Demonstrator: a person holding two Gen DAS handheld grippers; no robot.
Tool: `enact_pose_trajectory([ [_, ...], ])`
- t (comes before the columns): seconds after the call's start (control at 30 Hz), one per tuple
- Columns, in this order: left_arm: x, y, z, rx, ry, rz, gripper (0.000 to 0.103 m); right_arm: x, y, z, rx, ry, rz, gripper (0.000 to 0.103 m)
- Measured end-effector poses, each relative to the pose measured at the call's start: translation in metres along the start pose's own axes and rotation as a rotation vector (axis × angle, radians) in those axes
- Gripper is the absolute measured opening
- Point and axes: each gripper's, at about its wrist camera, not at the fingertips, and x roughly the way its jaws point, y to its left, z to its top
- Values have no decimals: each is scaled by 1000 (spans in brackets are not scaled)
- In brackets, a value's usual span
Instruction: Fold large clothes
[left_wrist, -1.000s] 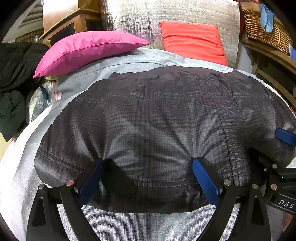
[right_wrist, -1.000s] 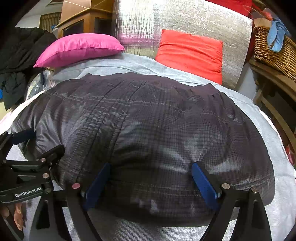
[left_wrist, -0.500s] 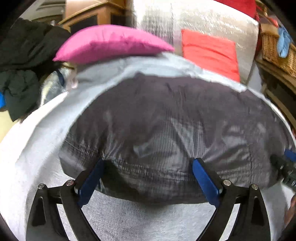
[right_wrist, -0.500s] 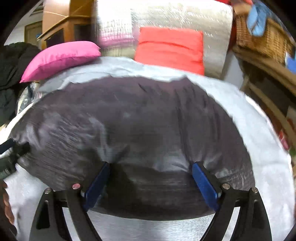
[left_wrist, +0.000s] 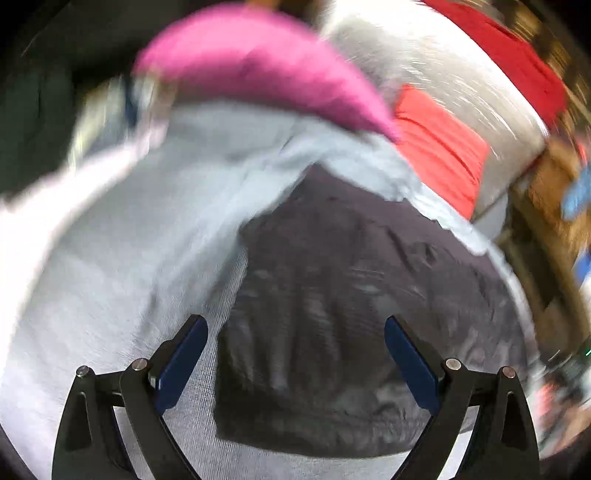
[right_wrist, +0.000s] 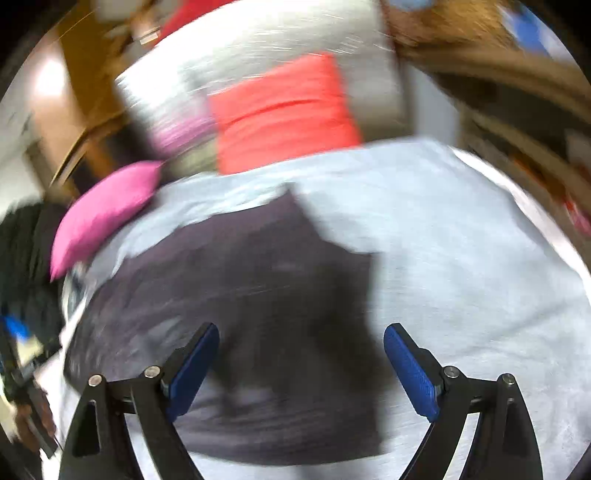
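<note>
A dark quilted jacket (left_wrist: 332, 325) is lying folded on a grey bed sheet (left_wrist: 122, 266), long axis running away toward the pink pillow (left_wrist: 258, 70). Both the left hand-held gripper (left_wrist: 295, 354) and the right hand-held gripper (right_wrist: 301, 358) are hanging spread wide, pinching nothing. Only the right view is showing a hand (right_wrist: 31, 424) at its left edge.

Bare grey sheet (right_wrist: 461, 258) lies open at three o'clock of the dark garment (right_wrist: 258, 314); pink pillow (right_wrist: 103, 210) blocks ten o'clock.

Both wrist cameras are looking steeply down from close above a grey sheet (left_wrist: 110, 295), each tilting sideways (both views blurred). They are sharing the dark garment (left_wrist: 332, 332) (right_wrist: 240, 314), pink cushion (left_wrist: 258, 66) (right_wrist: 107, 210) and red cushion (right_wrist: 284, 114).
</note>
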Motion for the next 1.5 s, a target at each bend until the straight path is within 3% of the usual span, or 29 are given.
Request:
enact_pose_trajectory([
  [0.1, 22, 26, 9, -137, 96, -111, 96, 19, -37, 10, 136, 77, 97, 93],
  [0.27, 40, 24, 14, -167, 140, -214, 96, 47, -35, 15, 170, 165, 263, 93],
  [0.4, 43, 21, 21, -152, 160, -276, 96, 67, -18, 12, 131, 208, 263, 92],
  [0.47, 45, 18, 21, -139, 164, -280, 96, 71, -8, 13, 122, 222, 316, 74],
  [0.57, 59, 23, 23, -145, 207, -277, 96, 73, 0, 10, 56, 231, 282, 71],
  [0.67, 65, 15, 27, -114, 196, -256, 94, 86, -2, 6, 60, 270, 266, 69],
  [0.73, 70, 10, 29, -91, 209, -192, 59, 88, -2, 7, 63, 271, 270, 69],
  [0.8, 74, 8, 31, -82, 217, -167, 50, 89, 8, 7, -2, 279, 240, 58],
  [0.87, 75, -1, 33, -36, 230, -135, 40, 90, 19, 9, -51, 292, 206, 35],
  [0.93, 72, -12, 38, -13, 234, -104, 26, 86, 31, 15, -105, 303, 157, 27],
  [1.1, 45, -44, 52, 94, 166, -15, 17, 63, 60, 31, -208, 283, 83, 15],
  [1.37, -52, -102, 78, 215, -13, -40, 17, -34, 133, 77, -370, 129, 63, 10],
  [1.5, -106, -109, 69, 238, -92, -93, 17, -96, 150, 73, -430, 49, 60, 10],
])
